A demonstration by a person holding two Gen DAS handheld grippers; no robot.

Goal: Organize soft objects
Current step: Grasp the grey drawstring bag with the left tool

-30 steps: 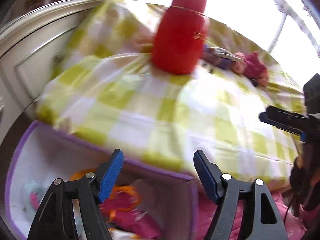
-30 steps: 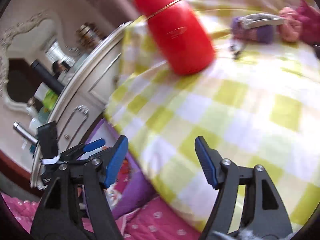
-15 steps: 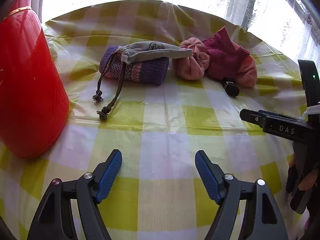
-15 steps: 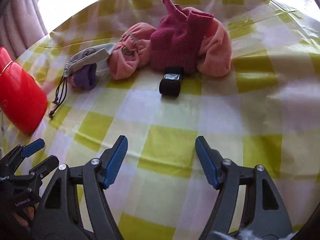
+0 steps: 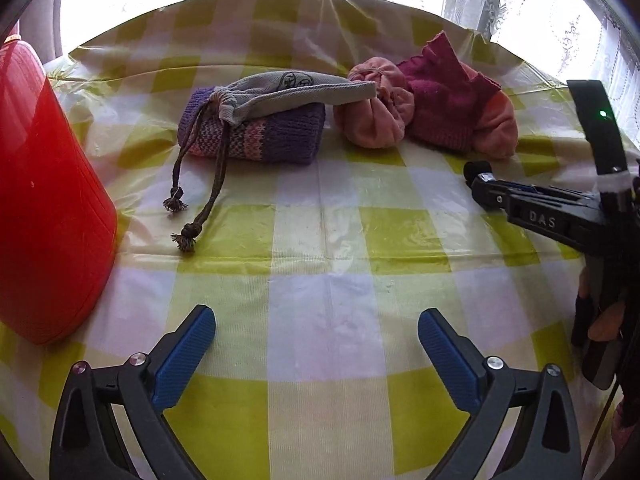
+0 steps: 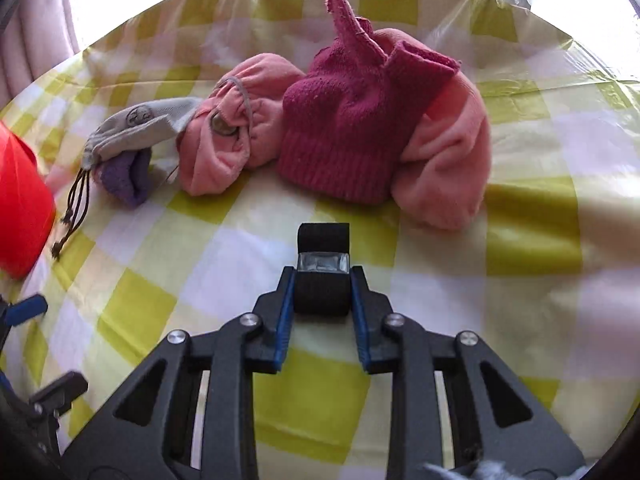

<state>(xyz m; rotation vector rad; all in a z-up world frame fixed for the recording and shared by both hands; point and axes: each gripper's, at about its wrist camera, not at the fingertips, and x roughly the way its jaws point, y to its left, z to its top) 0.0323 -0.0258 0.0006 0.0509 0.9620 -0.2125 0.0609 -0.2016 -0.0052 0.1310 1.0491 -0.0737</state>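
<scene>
Right tongs (image 6: 322,292): closed on a small black roll (image 6: 322,280), blue pads pressed to both its sides; roll low over the checked cloth (image 6: 400,380), contact with cloth unclear.
Left tongs (image 5: 316,340): wide open, nothing between the pads, low over the worktop.
Dark pink knit hat (image 6: 352,128): lying on a light pink fleece item (image 6: 444,168), just beyond the roll.
Grey drawstring pouch (image 5: 280,94): resting on top of a purple knitted piece (image 5: 264,136), cords trailing onto the cloth.
Bunched pink cloth (image 5: 376,116): between pouch and hat, touching both.
Red container (image 5: 44,208): upright at the left edge.
Background: lace curtain (image 5: 520,4), bright window light.
</scene>
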